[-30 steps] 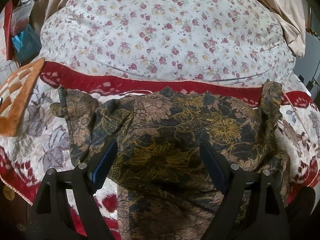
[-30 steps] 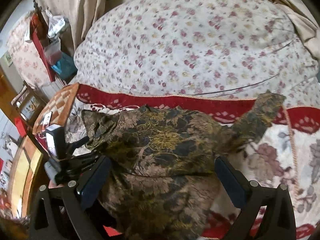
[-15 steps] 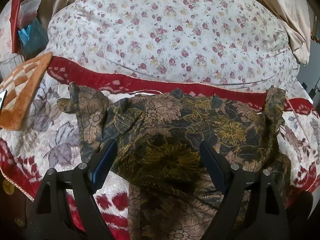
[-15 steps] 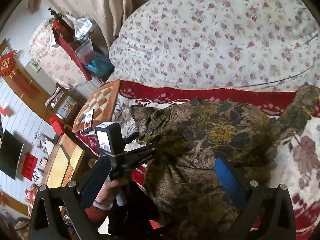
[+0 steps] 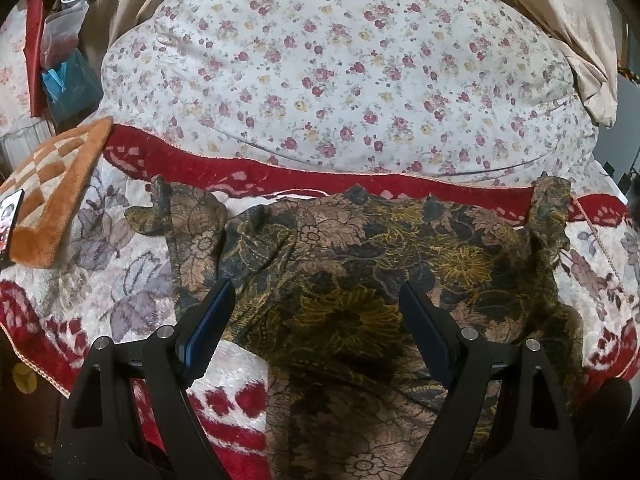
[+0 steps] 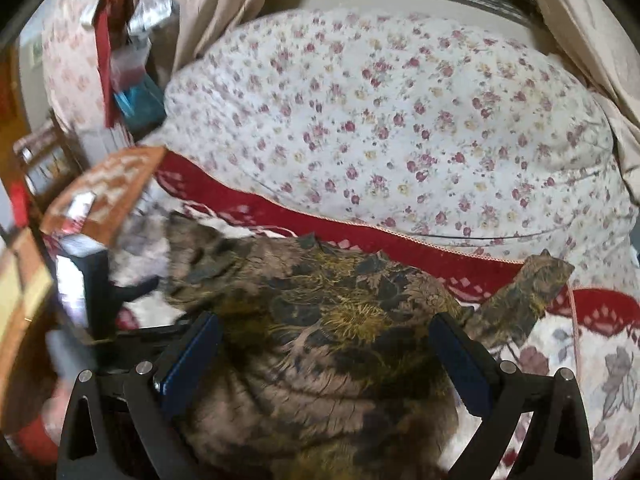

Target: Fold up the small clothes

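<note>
The dark floral garment [image 5: 360, 264] lies spread on the bed's red blanket [image 5: 248, 172]. Both hand-held grippers, left [image 5: 316, 312] and right [image 6: 324, 344], hover open. Each should pinch a sleeve at 9 and 3 o'clock, folding inward evenly.

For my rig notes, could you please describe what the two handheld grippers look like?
Both look alike. The left gripper and the right gripper each have two matte black, angular fingers with triangular cut-outs, silver screw heads near the knuckles, and flat dark blue pads on the inner faces of the jaws. No cables or markings show.
</note>
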Demonstrator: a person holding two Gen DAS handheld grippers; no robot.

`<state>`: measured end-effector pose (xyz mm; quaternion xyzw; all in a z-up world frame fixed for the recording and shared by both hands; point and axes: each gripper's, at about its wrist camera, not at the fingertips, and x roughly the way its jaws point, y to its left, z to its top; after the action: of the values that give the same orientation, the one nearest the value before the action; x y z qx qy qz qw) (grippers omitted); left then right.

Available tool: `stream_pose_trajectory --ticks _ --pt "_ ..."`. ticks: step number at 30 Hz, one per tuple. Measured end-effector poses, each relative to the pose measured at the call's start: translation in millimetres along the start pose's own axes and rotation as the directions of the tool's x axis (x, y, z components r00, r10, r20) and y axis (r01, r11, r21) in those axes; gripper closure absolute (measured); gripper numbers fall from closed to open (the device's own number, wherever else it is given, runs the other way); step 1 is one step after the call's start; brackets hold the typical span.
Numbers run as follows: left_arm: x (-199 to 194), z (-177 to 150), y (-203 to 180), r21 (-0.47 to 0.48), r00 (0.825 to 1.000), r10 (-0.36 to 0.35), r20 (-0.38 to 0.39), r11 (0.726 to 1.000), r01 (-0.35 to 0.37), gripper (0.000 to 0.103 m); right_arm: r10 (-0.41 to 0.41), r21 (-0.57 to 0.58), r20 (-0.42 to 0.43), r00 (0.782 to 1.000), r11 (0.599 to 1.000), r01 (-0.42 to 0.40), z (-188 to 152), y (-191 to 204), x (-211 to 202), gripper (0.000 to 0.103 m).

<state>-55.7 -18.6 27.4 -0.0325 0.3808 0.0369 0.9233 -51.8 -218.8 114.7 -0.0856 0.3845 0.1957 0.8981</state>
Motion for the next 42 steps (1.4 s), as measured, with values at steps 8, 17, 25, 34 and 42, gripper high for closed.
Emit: stream_pose_trajectory --ticks 8,17,25,34,42 --pt "25.3 -0.9 20.3 -0.04 0.999 0.025 -0.028 0.999 -0.026 0.019 0.056 0.082 -0.071 0.996 0.995 -0.05 -12.4 -1.4 97.9 0.0" --pt "56.8 -6.3 53.4 -0.133 0.996 0.038 -0.077 0.99 -0.048 0.019 0.092 0.204 -0.158 0.983 0.977 -0.059 -33.7 -35.1 162.5 0.003" --pt "59.3 0.6 80.0 -0.189 0.997 0.065 -0.045 0.979 -0.072 0.019 0.165 0.216 -0.155 0.974 0.968 -0.129 -14.1 -21.4 186.0 0.003" --pt "68.1 9.1 100.3 -0.215 0.995 0.086 -0.054 0.972 -0.096 0.019 0.208 0.184 -0.169 0.963 0.967 -0.176 0.6 9.4 203.2 0.003" --pt "68.4 10.9 98.2 -0.205 0.995 0.081 -0.06 0.974 -0.091 0.019 0.177 0.166 -0.168 0.97 0.975 -0.15 0.1 14.3 202.8 0.003"
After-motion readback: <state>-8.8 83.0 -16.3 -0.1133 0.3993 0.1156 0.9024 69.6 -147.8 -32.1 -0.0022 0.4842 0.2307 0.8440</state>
